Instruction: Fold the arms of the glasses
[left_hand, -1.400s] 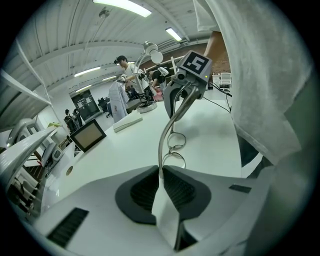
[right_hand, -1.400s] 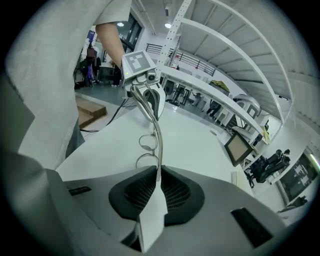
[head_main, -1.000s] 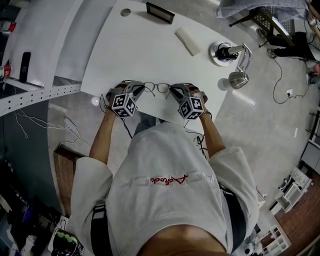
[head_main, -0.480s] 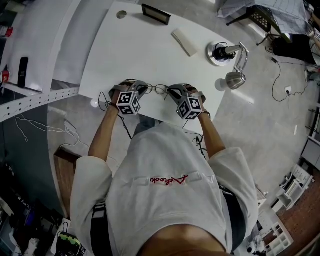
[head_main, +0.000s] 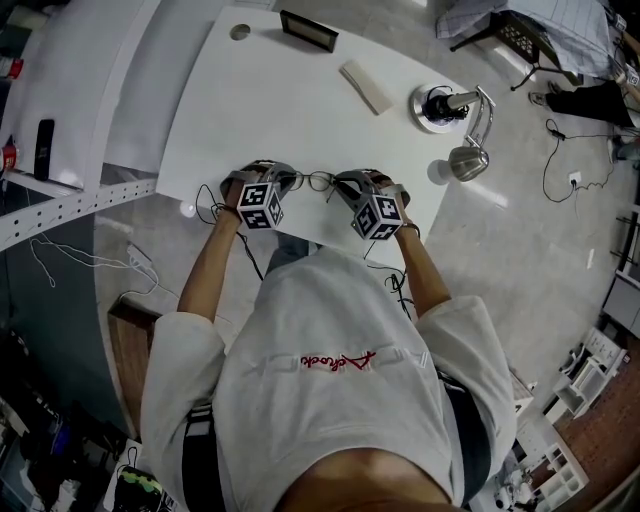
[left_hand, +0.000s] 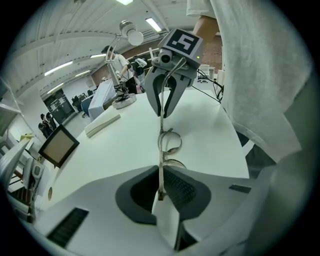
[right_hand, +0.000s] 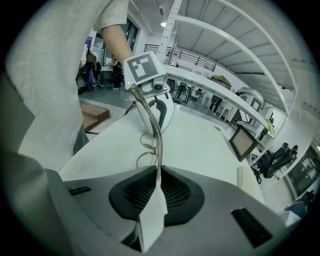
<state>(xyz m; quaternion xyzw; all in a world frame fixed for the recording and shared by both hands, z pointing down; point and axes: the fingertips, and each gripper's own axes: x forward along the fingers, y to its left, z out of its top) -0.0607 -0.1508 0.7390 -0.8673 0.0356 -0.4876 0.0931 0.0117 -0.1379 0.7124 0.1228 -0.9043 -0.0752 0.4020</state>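
Head view looks down on a person in a white shirt (head_main: 330, 370) who holds thin metal glasses (head_main: 312, 180) over the near edge of a white table (head_main: 290, 100), with a hand-held gripper at each end of the frame. The left gripper (left_hand: 160, 192) has its dark pads pinched on a slim arm of the glasses, which runs straight out from the jaws to the two lenses. The right gripper (right_hand: 157, 182) is clamped the same way on the opposite arm. The lenses hang between the two tools; whether they touch the table cannot be told. Farther back on the table lies a pale flat block (head_main: 366, 85), and a dark-framed panel (head_main: 308, 30) stands at the far edge. A desk lamp (head_main: 440, 105) stands at the table's right end.
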